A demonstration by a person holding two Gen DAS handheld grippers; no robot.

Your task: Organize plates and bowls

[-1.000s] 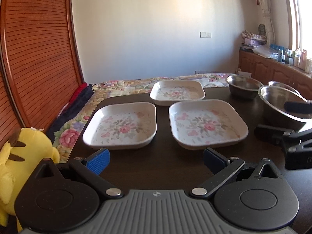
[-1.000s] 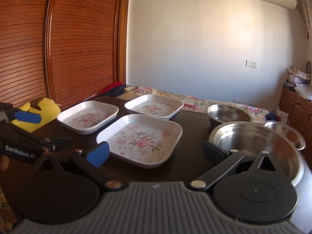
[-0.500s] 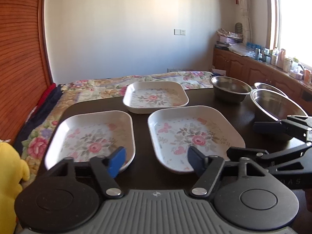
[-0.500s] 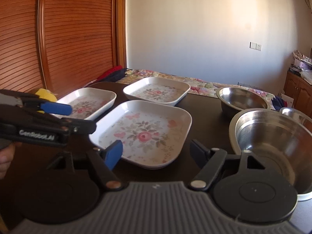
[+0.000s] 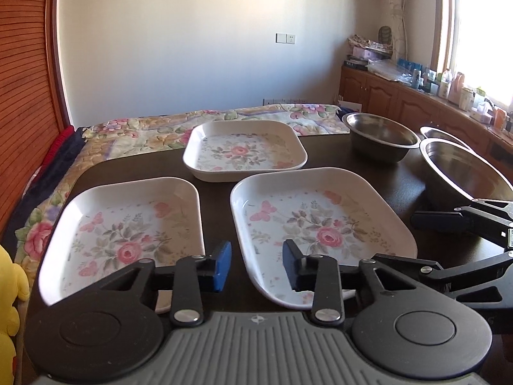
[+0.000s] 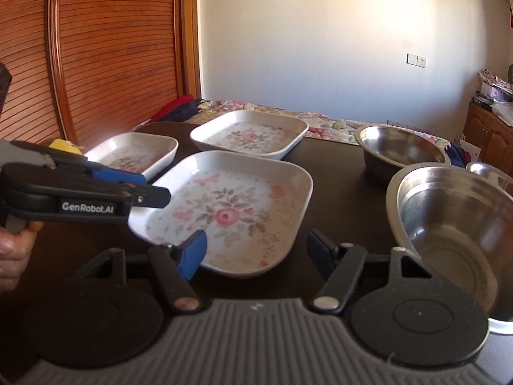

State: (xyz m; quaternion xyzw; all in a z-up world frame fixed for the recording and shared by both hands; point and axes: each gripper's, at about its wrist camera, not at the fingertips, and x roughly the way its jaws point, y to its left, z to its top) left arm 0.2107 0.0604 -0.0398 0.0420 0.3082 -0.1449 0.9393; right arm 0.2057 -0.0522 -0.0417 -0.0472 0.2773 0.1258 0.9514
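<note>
Three white floral plates lie on the dark table (image 5: 218, 211): a left plate (image 5: 125, 224), a middle plate (image 5: 320, 224) and a far plate (image 5: 243, 150). My left gripper (image 5: 256, 266) is open but narrow, holding nothing, and the middle plate's near-left rim shows between its fingers. Whether they touch the rim I cannot tell. In the right wrist view my right gripper (image 6: 256, 252) is open and wide over the near edge of the middle plate (image 6: 231, 211). The left gripper (image 6: 141, 187) reaches that plate's left rim. Steel bowls sit at right: large (image 6: 449, 224), medium (image 6: 400, 150), small (image 6: 487, 170).
A hand (image 6: 12, 250) holds the left gripper. A yellow plush toy (image 5: 9, 288) sits off the table's left edge. Beyond the table are a floral quilt (image 5: 160, 131), a slatted wooden door (image 6: 112, 48) and a cluttered wooden cabinet (image 5: 400, 99).
The left gripper swung right and forward to the middle plate's near-left rim, and its fingers narrowed a lot. The right gripper moved closer to that plate, and its fingers narrowed somewhat.
</note>
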